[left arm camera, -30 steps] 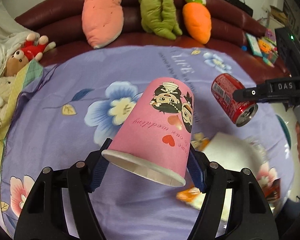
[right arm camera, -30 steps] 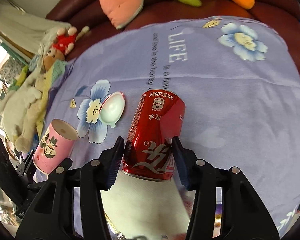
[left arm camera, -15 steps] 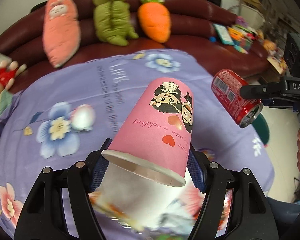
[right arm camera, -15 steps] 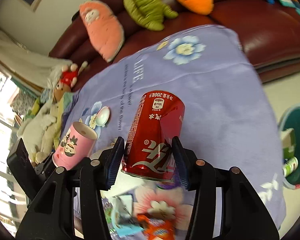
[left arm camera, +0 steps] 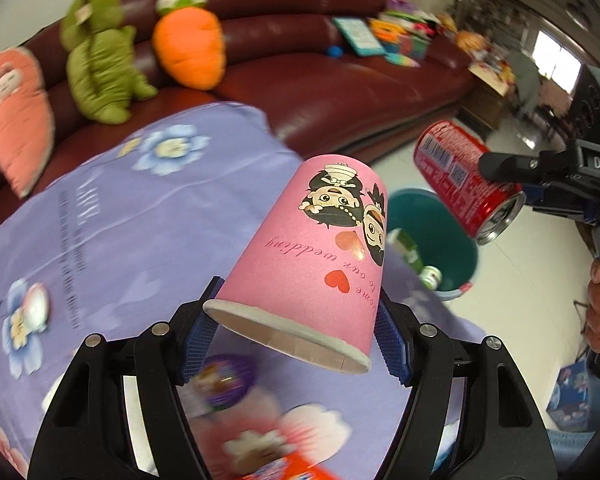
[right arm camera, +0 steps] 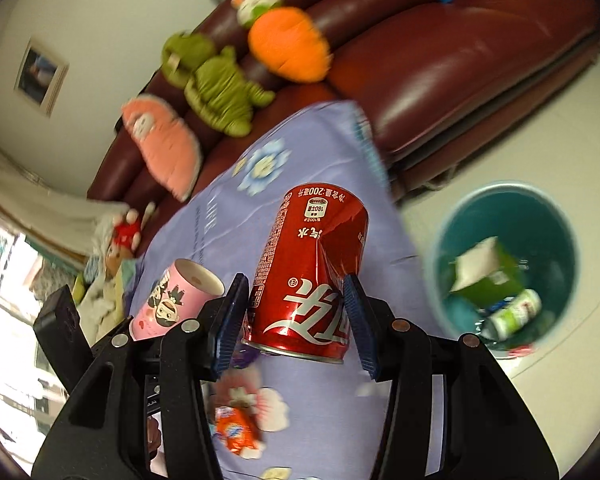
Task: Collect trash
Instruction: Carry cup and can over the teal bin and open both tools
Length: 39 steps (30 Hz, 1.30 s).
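My left gripper (left arm camera: 296, 336) is shut on a pink paper cup (left arm camera: 312, 252) with cartoon faces, held upside down above the purple flowered tablecloth (left arm camera: 140, 216). My right gripper (right arm camera: 296, 320) is shut on a dented red soda can (right arm camera: 308, 272); the can also shows in the left wrist view (left arm camera: 464, 180), up at the right. A teal trash bin (right arm camera: 460, 232) stands on the floor to the right of the table, with a green carton (right arm camera: 488, 272) and a small bottle (right arm camera: 516, 312) in it. It shows behind the cup in the left wrist view (left arm camera: 460, 248). The cup shows in the right wrist view (right arm camera: 172, 300).
An orange snack wrapper (right arm camera: 236, 428) and a purple wrapper (left arm camera: 228, 376) lie on the tablecloth below the grippers. A dark red sofa (left arm camera: 320, 80) with carrot and green plush toys (left arm camera: 188, 44) stands behind the table. Pale floor (right arm camera: 520, 128) surrounds the bin.
Both grippers have swung to the right with the cup and the can. The teal bin on the floor has come into view at the right, closer than half a second ago.
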Each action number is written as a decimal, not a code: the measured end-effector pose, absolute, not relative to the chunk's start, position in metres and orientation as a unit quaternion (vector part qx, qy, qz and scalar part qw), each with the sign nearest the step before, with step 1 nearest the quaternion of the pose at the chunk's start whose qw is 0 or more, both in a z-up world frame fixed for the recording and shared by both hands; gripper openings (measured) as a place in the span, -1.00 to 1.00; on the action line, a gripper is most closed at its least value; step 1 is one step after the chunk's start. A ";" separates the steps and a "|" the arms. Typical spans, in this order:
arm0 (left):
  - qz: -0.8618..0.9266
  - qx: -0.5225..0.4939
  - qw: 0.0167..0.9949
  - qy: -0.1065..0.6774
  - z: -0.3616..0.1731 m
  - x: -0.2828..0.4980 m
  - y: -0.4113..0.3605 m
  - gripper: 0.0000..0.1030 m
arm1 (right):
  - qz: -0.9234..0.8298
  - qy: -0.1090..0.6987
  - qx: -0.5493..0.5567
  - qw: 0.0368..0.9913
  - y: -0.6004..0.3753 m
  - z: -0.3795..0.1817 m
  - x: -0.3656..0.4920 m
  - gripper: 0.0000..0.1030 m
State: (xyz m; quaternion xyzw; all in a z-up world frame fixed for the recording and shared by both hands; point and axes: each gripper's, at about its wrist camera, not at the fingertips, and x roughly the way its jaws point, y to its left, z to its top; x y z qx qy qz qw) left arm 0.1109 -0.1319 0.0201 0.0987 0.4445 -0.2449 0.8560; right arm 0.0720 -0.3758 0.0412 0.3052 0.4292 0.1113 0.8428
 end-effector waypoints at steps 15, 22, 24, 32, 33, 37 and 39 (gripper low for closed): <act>-0.309 0.171 0.799 0.486 -0.028 0.113 -0.279 0.39 | 0.031 0.403 0.369 0.837 -0.503 0.006 0.025 -0.09; -0.329 0.187 0.772 0.511 -0.053 0.118 -0.314 0.40 | 0.015 0.407 0.379 0.831 -0.523 -0.005 0.029 -0.09; -0.333 0.190 0.766 0.517 -0.060 0.119 -0.324 0.42 | 0.011 0.408 0.380 0.830 -0.528 -0.008 0.029 -0.10; -0.317 0.191 0.747 0.553 -0.103 0.133 -0.352 0.50 | -0.005 0.424 0.382 0.821 -0.537 -0.027 0.042 -0.41; -0.318 0.184 0.746 0.556 -0.105 0.134 -0.351 0.50 | -0.005 0.426 0.383 0.820 -0.537 -0.029 0.043 -0.41; -0.325 0.177 0.747 0.552 -0.103 0.134 -0.346 0.51 | -0.008 0.433 0.380 0.817 -0.536 -0.032 0.046 -0.41; -0.328 0.172 0.748 0.551 -0.101 0.134 -0.344 0.51 | -0.013 0.436 0.379 0.816 -0.536 -0.033 0.047 -0.41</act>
